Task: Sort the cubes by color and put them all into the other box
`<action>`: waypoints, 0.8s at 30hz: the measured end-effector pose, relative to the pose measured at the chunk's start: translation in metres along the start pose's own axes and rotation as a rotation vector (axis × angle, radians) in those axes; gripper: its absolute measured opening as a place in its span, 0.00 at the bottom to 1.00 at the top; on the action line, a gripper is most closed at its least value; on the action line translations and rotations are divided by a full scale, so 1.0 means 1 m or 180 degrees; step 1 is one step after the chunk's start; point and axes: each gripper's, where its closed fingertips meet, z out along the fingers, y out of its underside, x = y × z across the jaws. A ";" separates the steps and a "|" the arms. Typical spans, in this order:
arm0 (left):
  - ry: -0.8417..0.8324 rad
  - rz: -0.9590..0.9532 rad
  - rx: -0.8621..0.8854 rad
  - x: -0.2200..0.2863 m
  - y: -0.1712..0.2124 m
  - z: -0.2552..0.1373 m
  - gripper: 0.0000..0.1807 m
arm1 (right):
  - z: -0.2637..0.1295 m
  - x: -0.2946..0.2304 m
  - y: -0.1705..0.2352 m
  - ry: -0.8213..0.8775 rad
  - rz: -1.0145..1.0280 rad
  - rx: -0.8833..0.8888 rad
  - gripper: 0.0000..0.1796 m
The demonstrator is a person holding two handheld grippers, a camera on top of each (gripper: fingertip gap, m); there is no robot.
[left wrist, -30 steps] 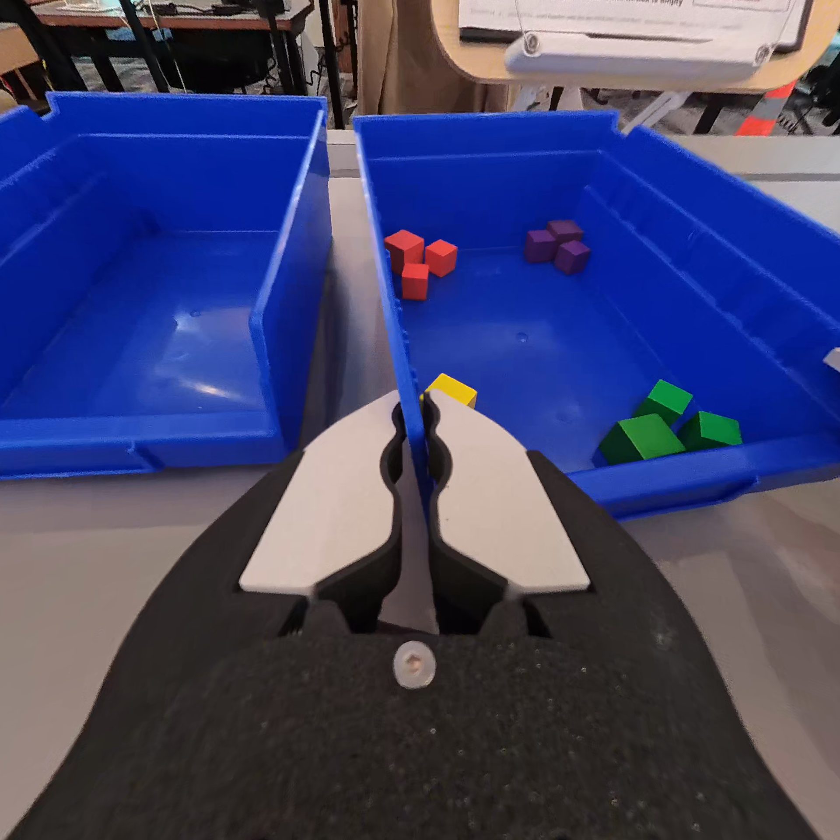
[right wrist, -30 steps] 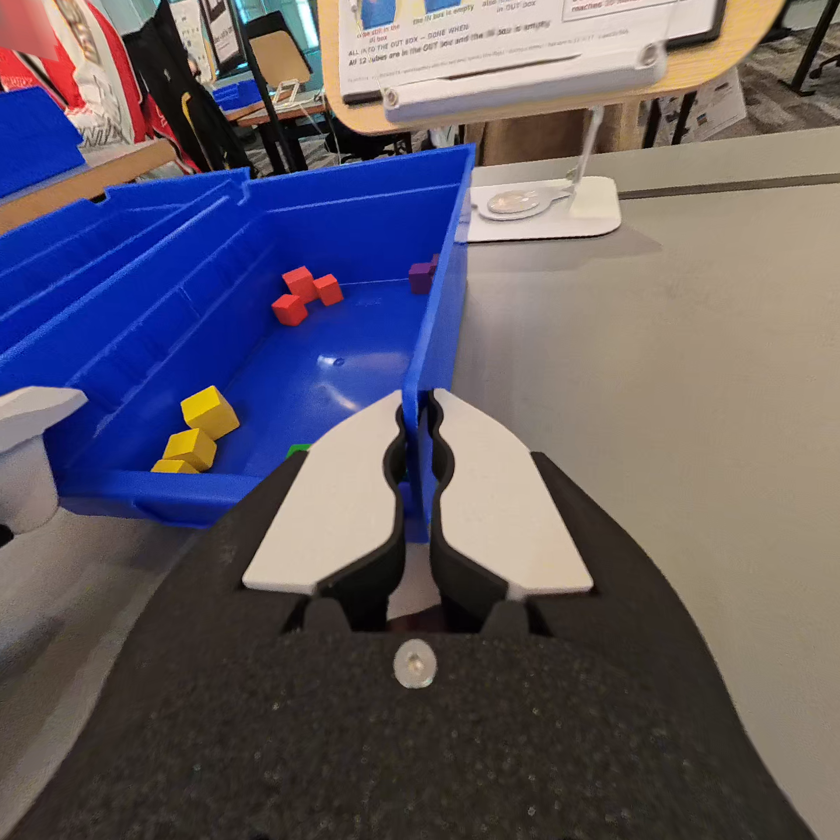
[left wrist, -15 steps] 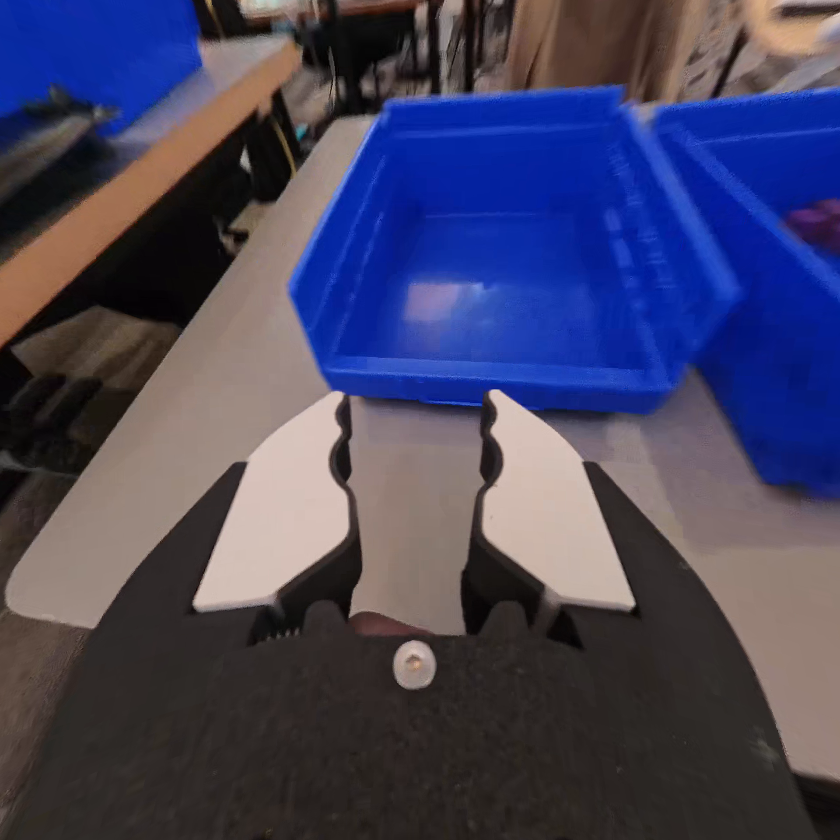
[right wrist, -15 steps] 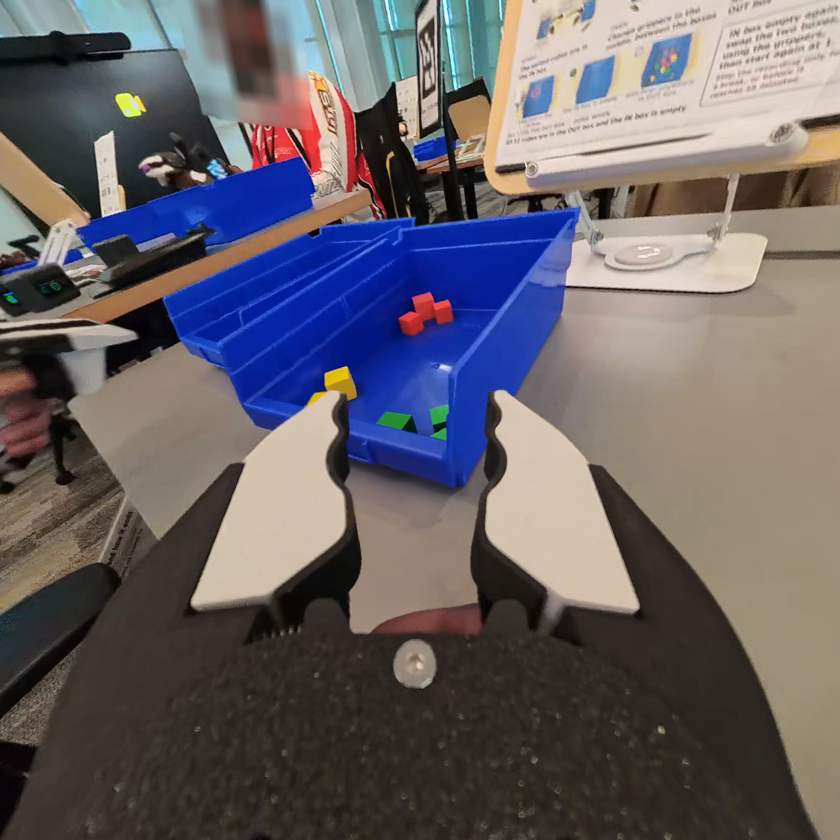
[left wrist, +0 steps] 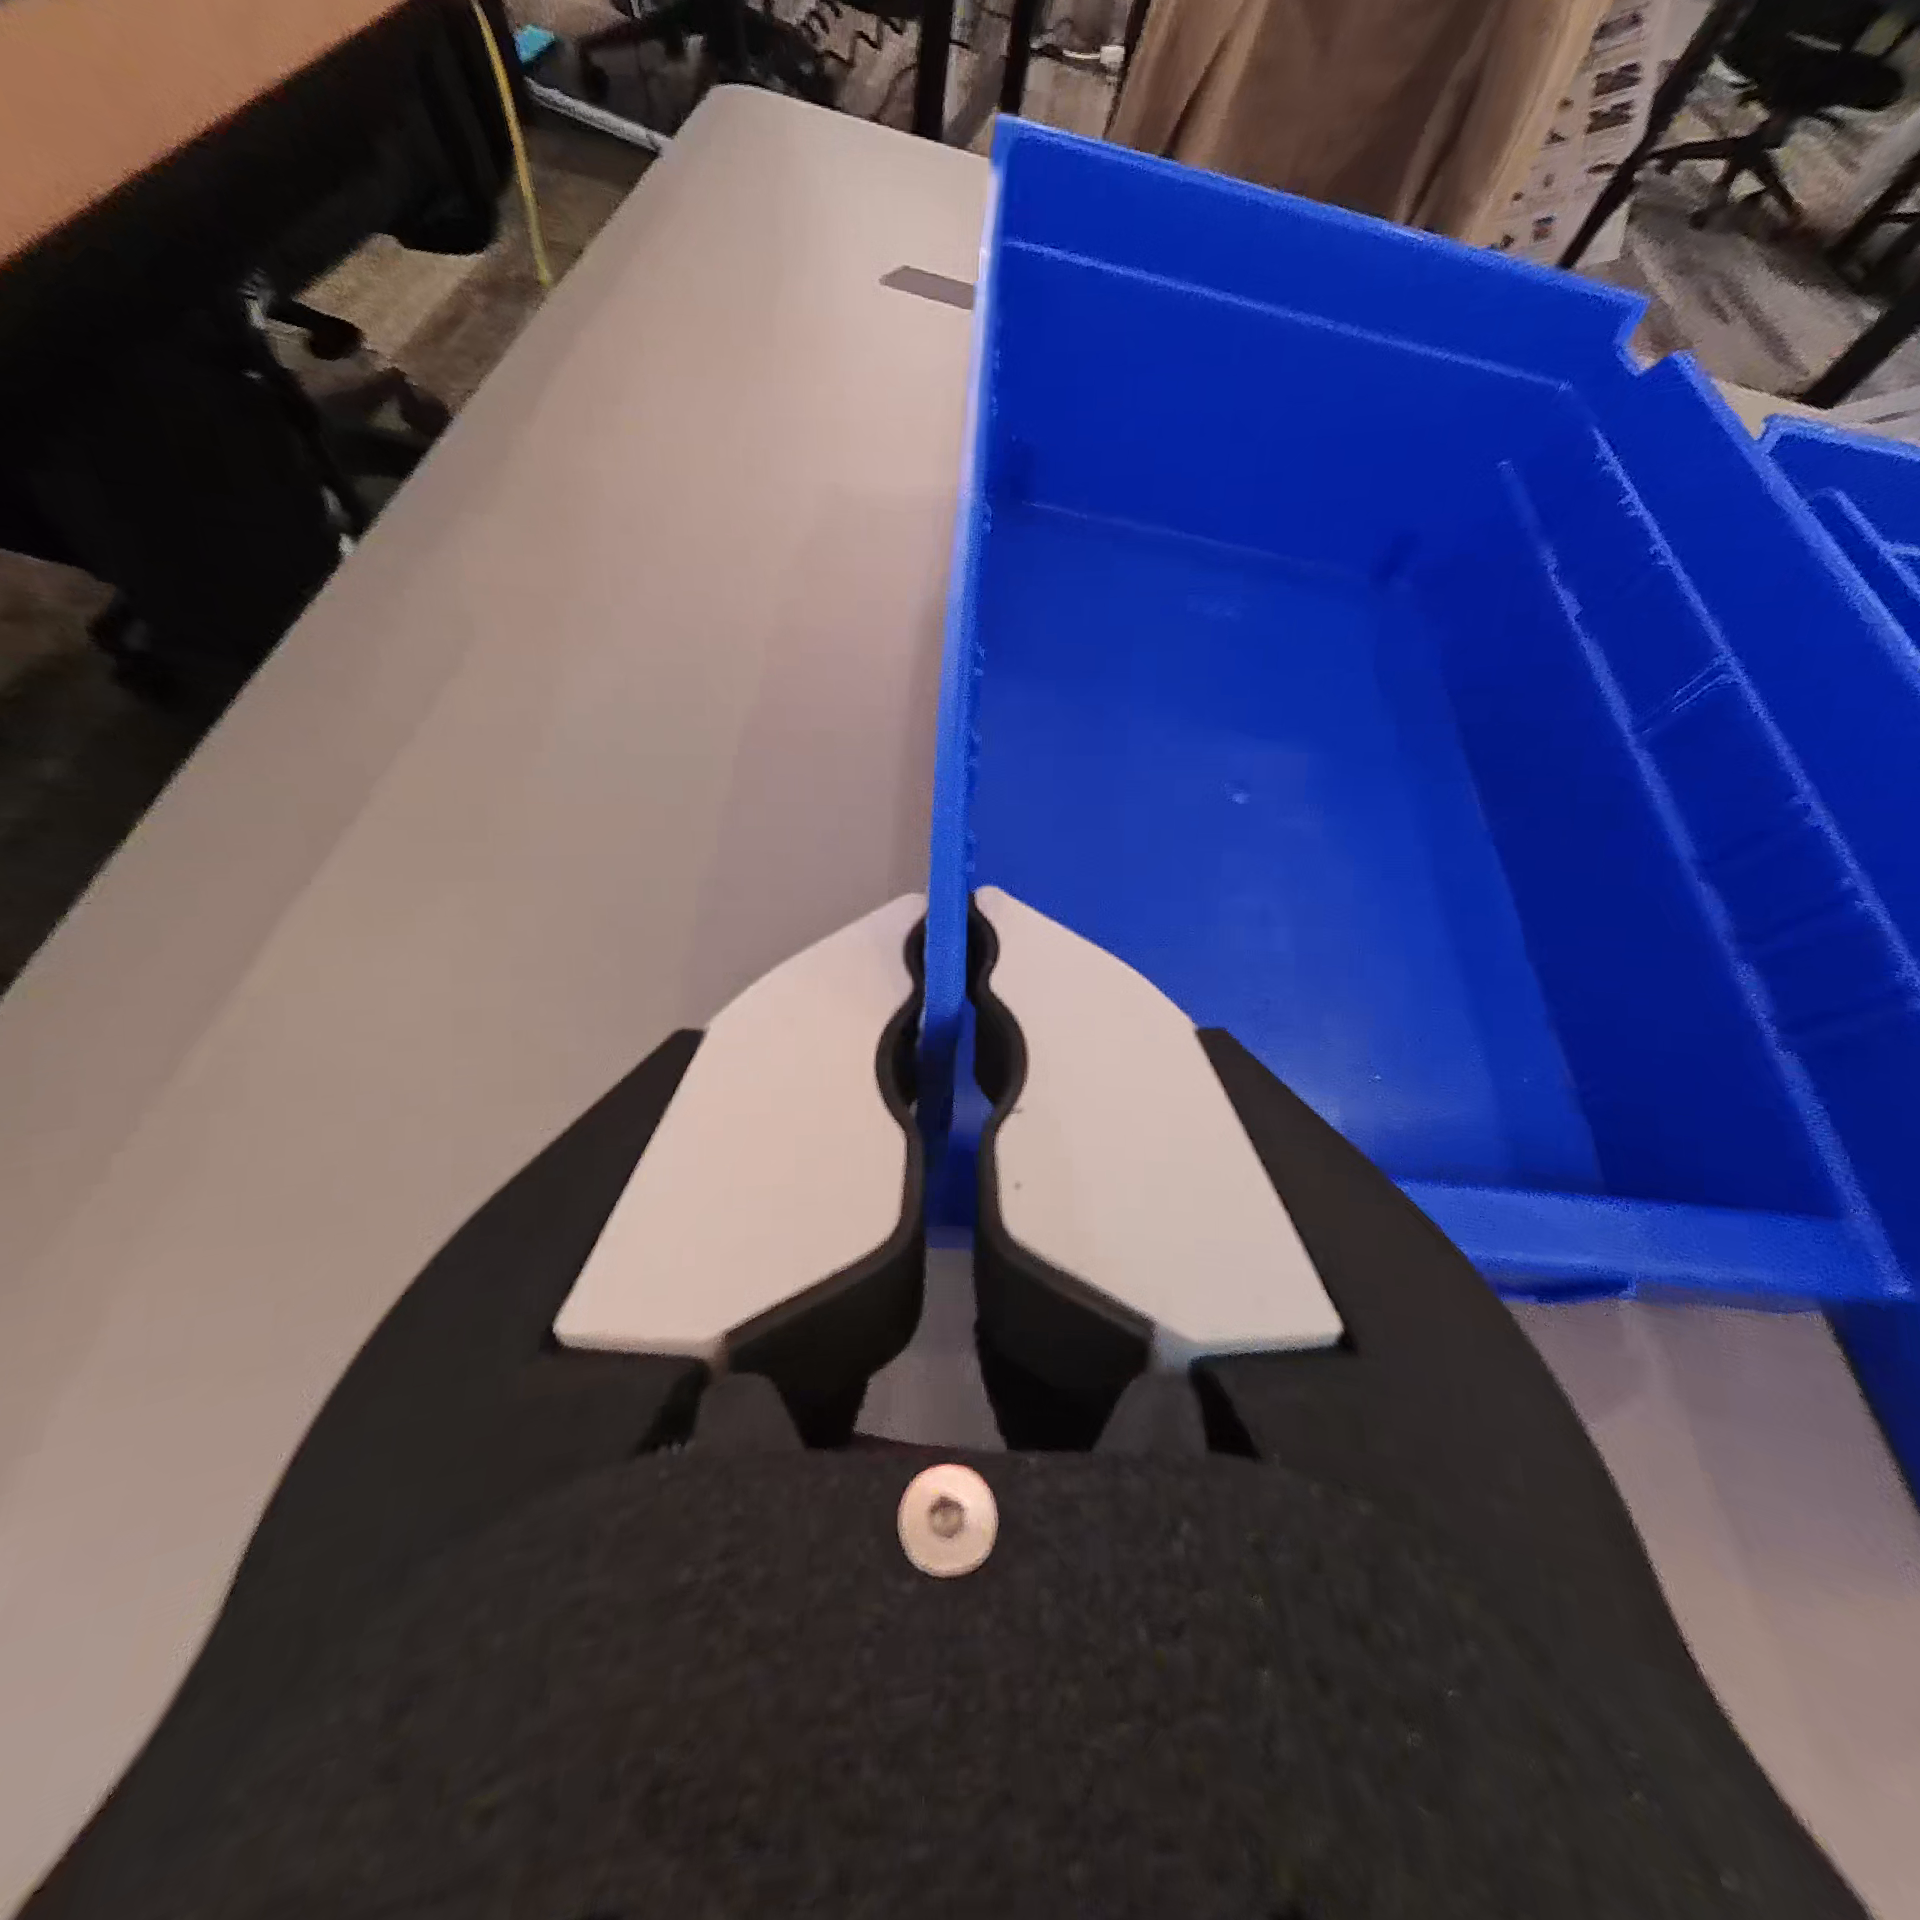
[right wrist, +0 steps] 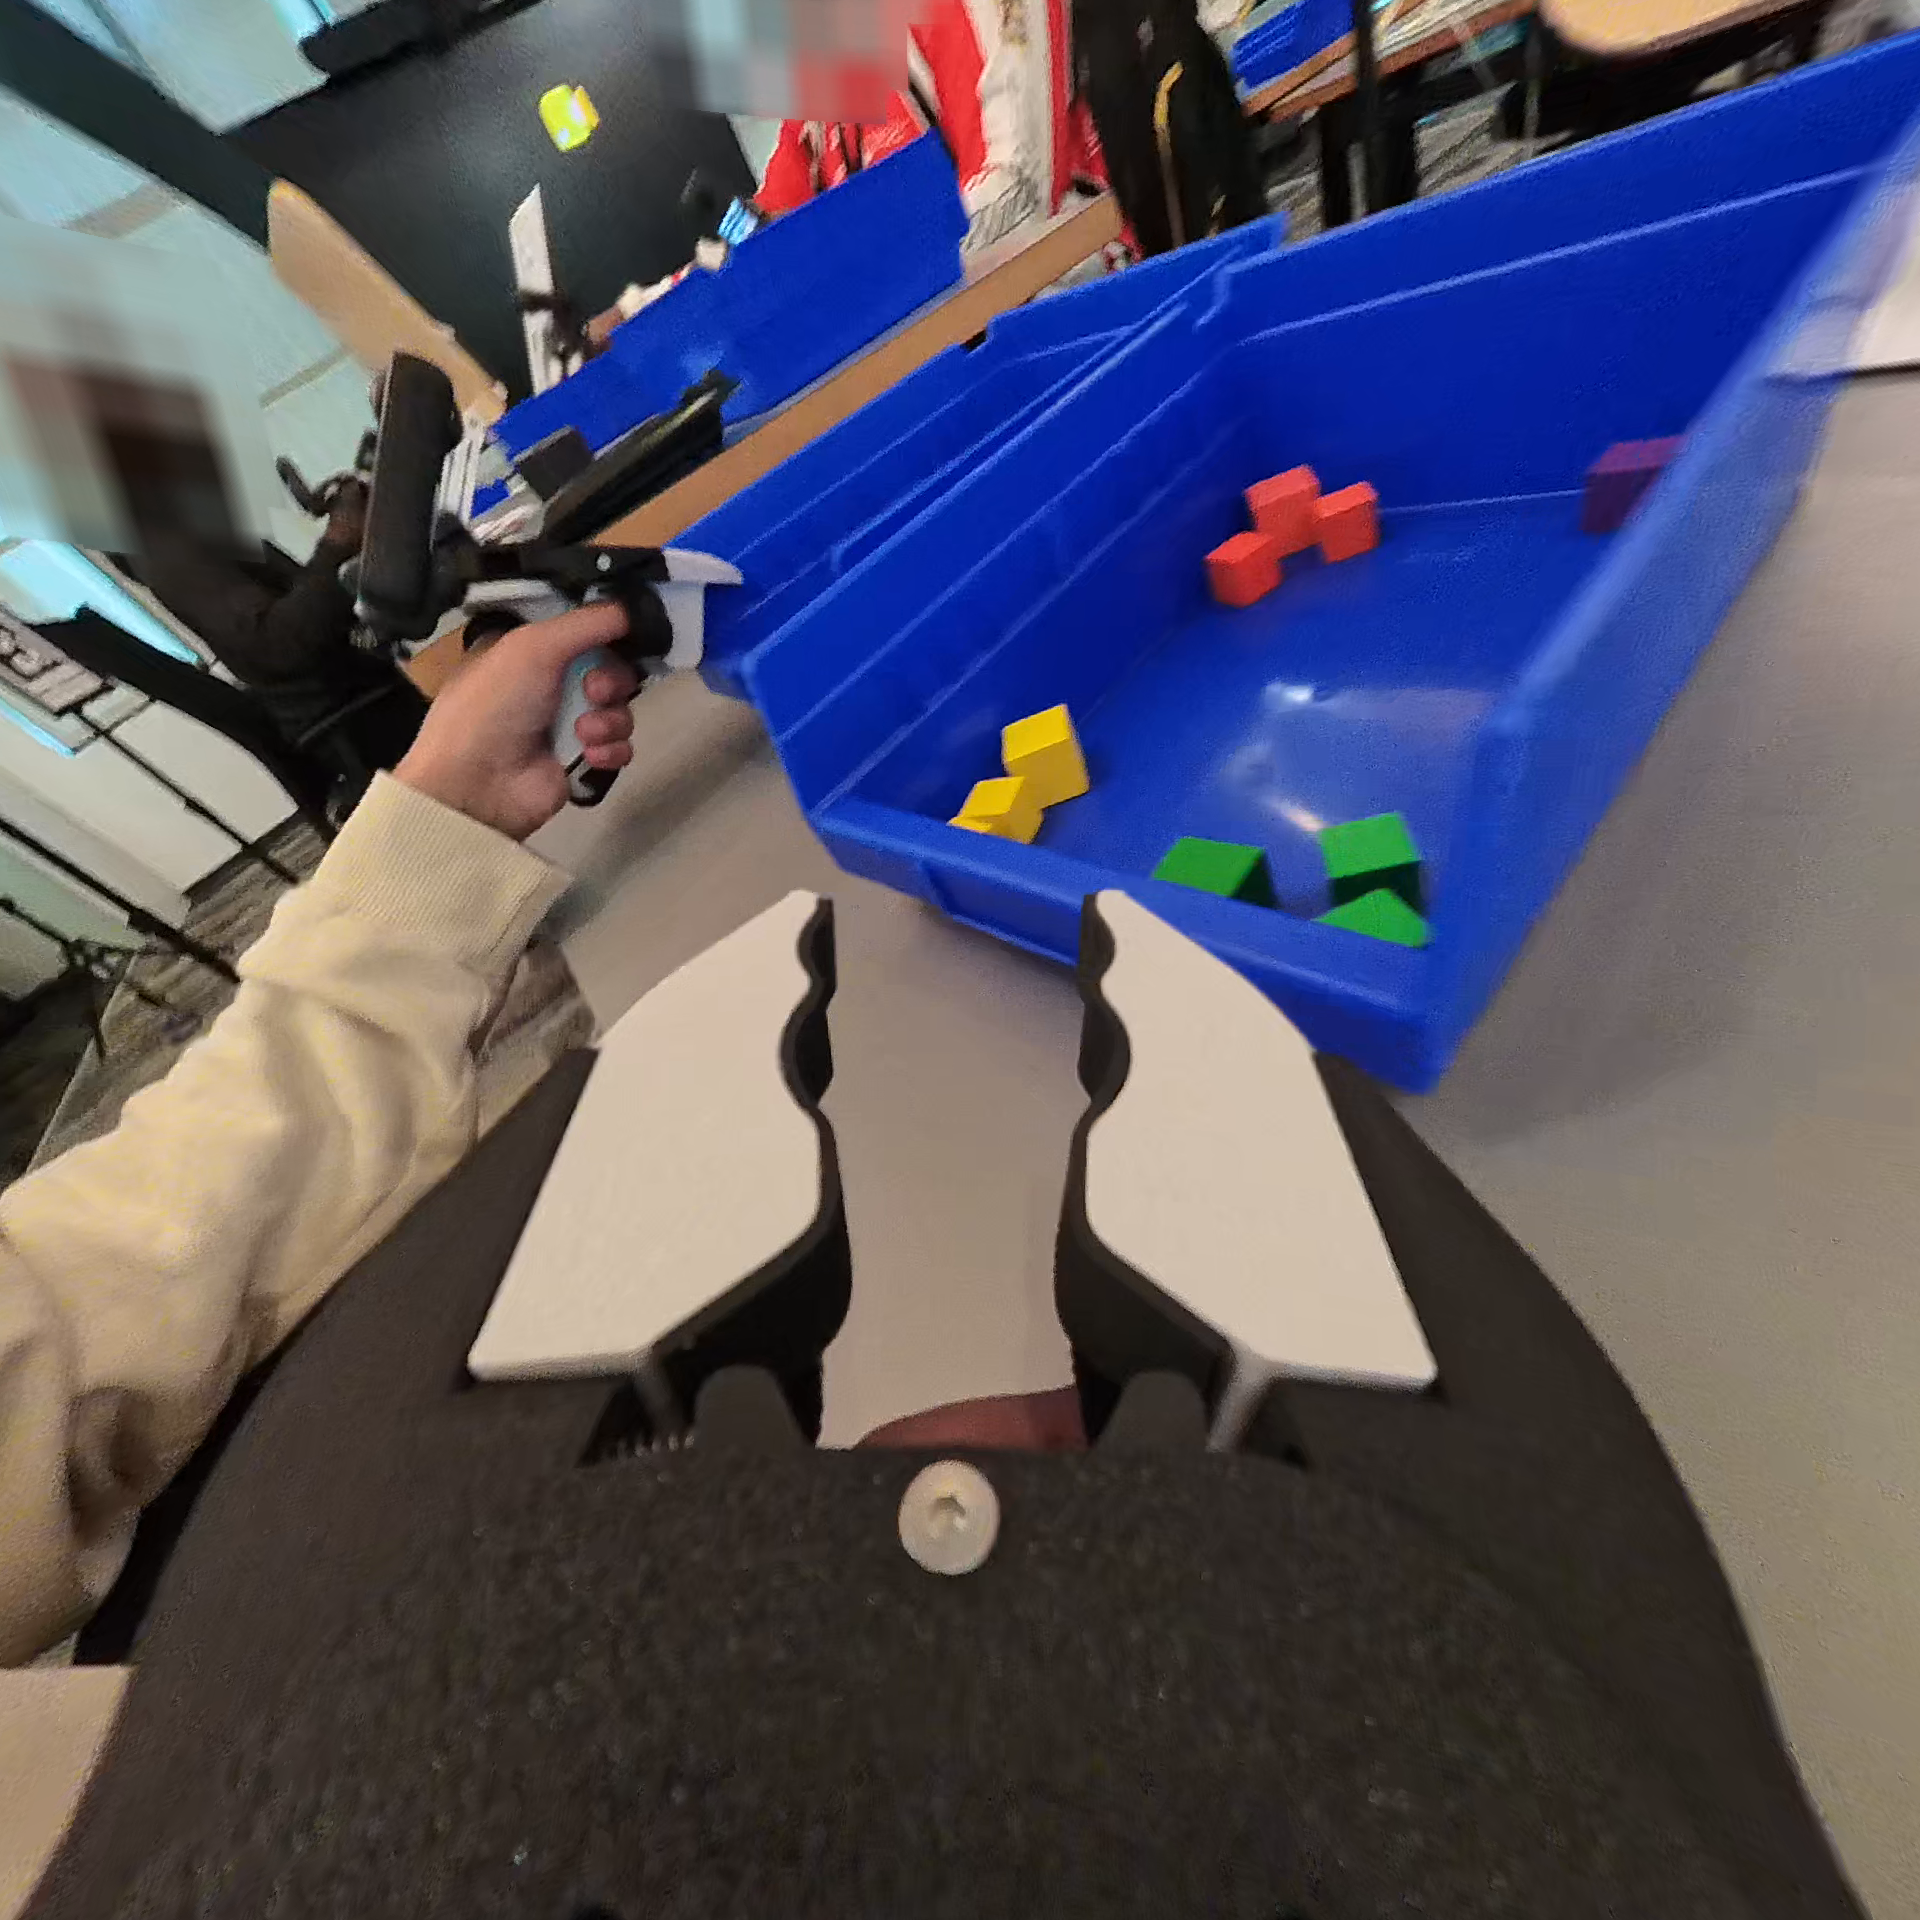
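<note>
Left view hugs the empty bin [left wrist: 1299, 831]; right view, farther back, shares it.

The left tongs [left wrist: 948, 935] are closed tight, their two pale fingers [left wrist: 774, 1132] nearly meeting at the tips and pinching a thin blue wall between them. In the right wrist view a hand [right wrist: 520, 717] wraps the left tool's handle, a cream sleeve [right wrist: 260, 1122] covering the forearm. The right tongs [right wrist: 956, 925] stand spread, a wide gap between their fingers, gripping nothing.
</note>
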 end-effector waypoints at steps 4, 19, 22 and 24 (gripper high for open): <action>-0.0308 0.0071 0.0093 -0.010 0.014 -0.030 0.01 | 0.030 -0.035 0.027 -0.0144 -0.0234 -0.0284 0.25; -0.0871 -0.0027 0.0428 -0.009 0.100 -0.194 0.02 | 0.140 -0.117 0.047 0.0509 -0.0710 -0.0137 0.29; -0.0793 0.0023 0.0468 0.004 0.106 -0.200 0.02 | 0.157 -0.119 0.053 0.0490 -0.0708 -0.0320 0.20; -0.0900 0.0088 0.0545 0.009 0.108 -0.206 0.02 | 0.158 -0.115 0.050 0.0531 -0.0588 -0.0292 0.17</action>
